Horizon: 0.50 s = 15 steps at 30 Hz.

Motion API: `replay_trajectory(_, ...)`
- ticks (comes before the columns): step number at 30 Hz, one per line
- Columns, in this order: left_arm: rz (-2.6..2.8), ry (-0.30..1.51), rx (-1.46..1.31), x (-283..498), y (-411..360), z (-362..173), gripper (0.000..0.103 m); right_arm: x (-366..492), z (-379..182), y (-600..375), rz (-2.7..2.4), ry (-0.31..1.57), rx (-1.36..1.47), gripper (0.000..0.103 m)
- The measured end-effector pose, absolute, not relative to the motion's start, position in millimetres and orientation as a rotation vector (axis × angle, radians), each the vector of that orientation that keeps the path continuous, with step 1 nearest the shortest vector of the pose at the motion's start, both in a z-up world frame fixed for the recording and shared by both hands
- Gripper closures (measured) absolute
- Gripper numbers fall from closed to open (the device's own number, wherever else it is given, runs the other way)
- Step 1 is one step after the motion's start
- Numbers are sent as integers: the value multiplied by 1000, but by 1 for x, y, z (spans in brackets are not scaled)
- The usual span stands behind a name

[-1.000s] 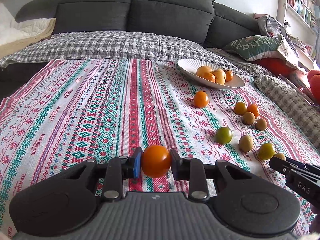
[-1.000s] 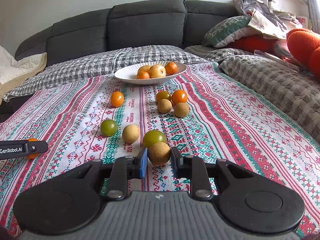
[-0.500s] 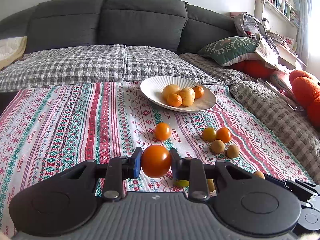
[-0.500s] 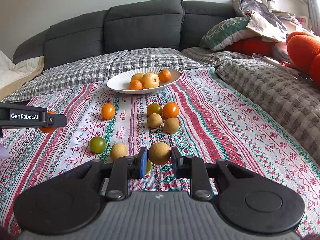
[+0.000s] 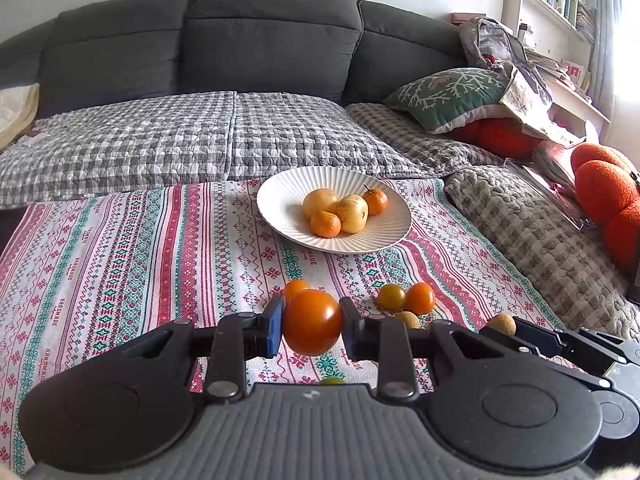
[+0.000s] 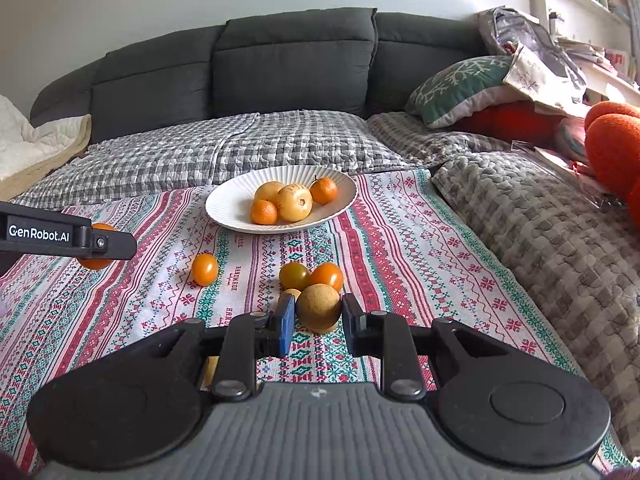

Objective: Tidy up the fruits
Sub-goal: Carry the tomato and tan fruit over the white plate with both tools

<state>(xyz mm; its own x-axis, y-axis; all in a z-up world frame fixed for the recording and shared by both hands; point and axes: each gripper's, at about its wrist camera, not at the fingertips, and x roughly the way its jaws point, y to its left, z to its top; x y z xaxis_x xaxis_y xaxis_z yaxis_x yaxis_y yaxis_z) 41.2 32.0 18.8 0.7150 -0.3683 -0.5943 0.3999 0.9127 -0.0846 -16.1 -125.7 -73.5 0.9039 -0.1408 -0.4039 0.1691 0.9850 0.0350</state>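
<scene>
My left gripper [image 5: 311, 326] is shut on an orange tomato [image 5: 311, 321] and holds it above the patterned cloth, short of the white plate [image 5: 280, 200]. My right gripper [image 6: 316, 317] is shut on a round brown fruit [image 6: 318, 308], also lifted. The plate [image 6: 228, 204] holds several orange and yellow fruits [image 6: 294, 202]. Loose tomatoes [image 6: 204, 269] [image 6: 328, 276] lie on the cloth between the grippers and the plate. The left gripper shows at the left edge of the right wrist view [image 6: 96, 246]; the right gripper shows at the lower right of the left wrist view [image 5: 505, 326].
The striped cloth [image 5: 120, 260] covers a sofa seat, with grey checked quilts [image 5: 160, 140] behind and a knobbly blanket [image 6: 540, 232] on the right. Pillows [image 5: 452, 96], orange cushions [image 5: 604, 188] and a bookshelf stand at the right.
Both grippers have lifted with their fruit and moved forward toward the plate, which now looks nearer and larger. The left gripper swung to the right to face it.
</scene>
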Motion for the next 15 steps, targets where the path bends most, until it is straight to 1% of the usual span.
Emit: replay_trajectory(15, -437, 657, 127, 71, 2, 34, 73, 18, -51, -138, -128, 433, 65, 81)
